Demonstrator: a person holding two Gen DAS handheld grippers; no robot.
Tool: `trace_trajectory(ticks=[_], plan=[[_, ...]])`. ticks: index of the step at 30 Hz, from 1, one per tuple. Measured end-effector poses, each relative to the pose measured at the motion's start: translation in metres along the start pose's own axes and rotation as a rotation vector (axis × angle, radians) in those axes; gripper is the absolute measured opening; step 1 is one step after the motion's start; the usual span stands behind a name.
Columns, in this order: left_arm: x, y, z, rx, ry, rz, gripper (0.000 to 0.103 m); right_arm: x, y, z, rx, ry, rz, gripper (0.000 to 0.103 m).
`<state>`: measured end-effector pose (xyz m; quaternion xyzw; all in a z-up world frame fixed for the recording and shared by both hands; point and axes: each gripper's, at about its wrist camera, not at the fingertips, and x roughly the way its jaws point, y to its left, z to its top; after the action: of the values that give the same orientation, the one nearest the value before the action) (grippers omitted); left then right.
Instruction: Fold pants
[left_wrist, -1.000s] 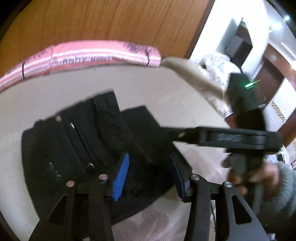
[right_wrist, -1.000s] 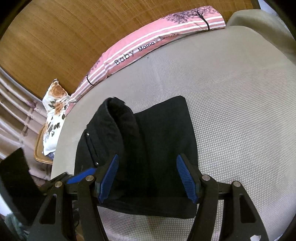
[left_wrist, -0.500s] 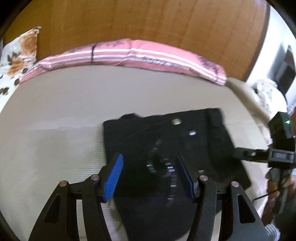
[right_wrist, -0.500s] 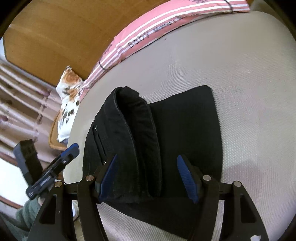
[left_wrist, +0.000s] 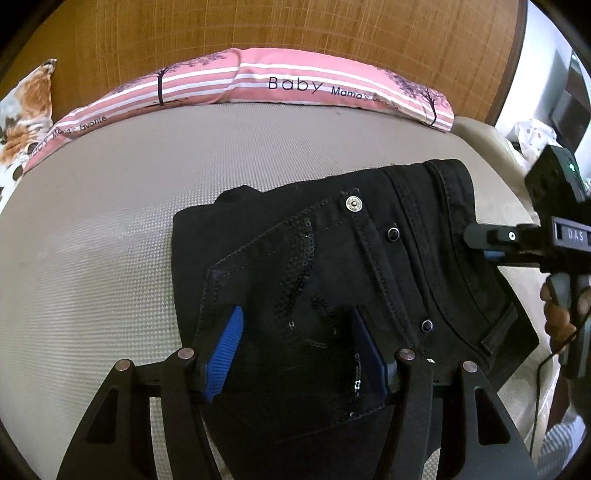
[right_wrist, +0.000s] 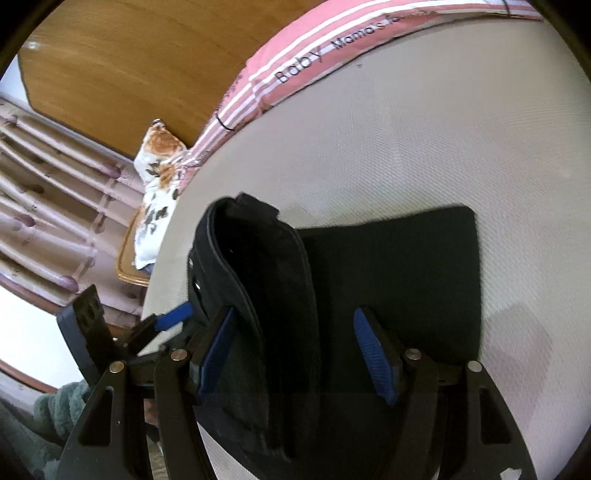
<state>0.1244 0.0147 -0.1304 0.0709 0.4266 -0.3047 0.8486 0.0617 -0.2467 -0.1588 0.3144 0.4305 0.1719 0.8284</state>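
Black pants lie folded into a compact stack on the beige bed, waistband and pocket with sequins on top. My left gripper is open and hovers just above the pocket area. My right gripper is open over the stack's other side, where the pants show a raised waistband fold. The right gripper also shows at the right edge of the left wrist view. The left gripper's blue fingertip shows at the left of the right wrist view.
A pink striped pillow lies along the wooden headboard. A floral pillow sits at the bed's corner. Pink curtains hang beyond the bed's edge.
The left wrist view has swung round and now faces the headboard, closer over the pants. The right gripper has tilted and moved closer to the stack. Both stay open.
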Motion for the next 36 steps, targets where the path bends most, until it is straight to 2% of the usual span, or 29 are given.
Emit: trace_trajectory(ticks=[2, 4, 8, 9, 10, 14, 16, 20, 25, 32, 36], plan=[[0.000, 0.002, 0.000, -0.003, 0.000, -0.008, 0.061, 0.007, 0.004, 0.003, -0.018, 0.014, 0.038, 0.061], [0.000, 0.002, -0.001, -0.004, 0.001, -0.011, 0.061, 0.015, 0.006, 0.004, -0.032, 0.039, 0.061, 0.050], [0.001, 0.003, -0.001, -0.005, 0.001, -0.014, 0.062, 0.028, 0.007, 0.008, -0.026, 0.049, 0.092, 0.047], [0.001, 0.004, -0.001, -0.006, 0.001, -0.016, 0.062, 0.028, 0.007, 0.008, -0.017, 0.048, 0.096, 0.042], [0.003, 0.004, 0.001, -0.006, 0.002, -0.018, 0.062, 0.029, 0.007, 0.008, 0.003, 0.050, 0.107, 0.031], [0.003, 0.005, 0.002, -0.008, 0.009, -0.027, 0.062, 0.019, 0.024, 0.002, 0.012, 0.020, 0.046, 0.019], [0.001, 0.008, 0.004, -0.028, 0.012, -0.046, 0.062, 0.009, 0.035, 0.001, 0.035, 0.000, 0.046, 0.016], [-0.010, 0.013, 0.009, -0.077, -0.008, -0.092, 0.062, -0.011, 0.056, 0.001, 0.029, -0.035, 0.040, 0.013], [-0.026, 0.001, 0.013, -0.042, -0.061, -0.099, 0.062, -0.039, 0.066, 0.000, 0.011, -0.091, 0.014, 0.012], [-0.021, -0.019, 0.009, 0.024, -0.041, -0.123, 0.062, -0.068, 0.018, -0.011, 0.127, -0.165, -0.087, 0.012], [-0.006, -0.030, -0.002, 0.078, 0.023, -0.111, 0.062, -0.057, -0.023, -0.023, 0.203, -0.131, -0.151, 0.012]])
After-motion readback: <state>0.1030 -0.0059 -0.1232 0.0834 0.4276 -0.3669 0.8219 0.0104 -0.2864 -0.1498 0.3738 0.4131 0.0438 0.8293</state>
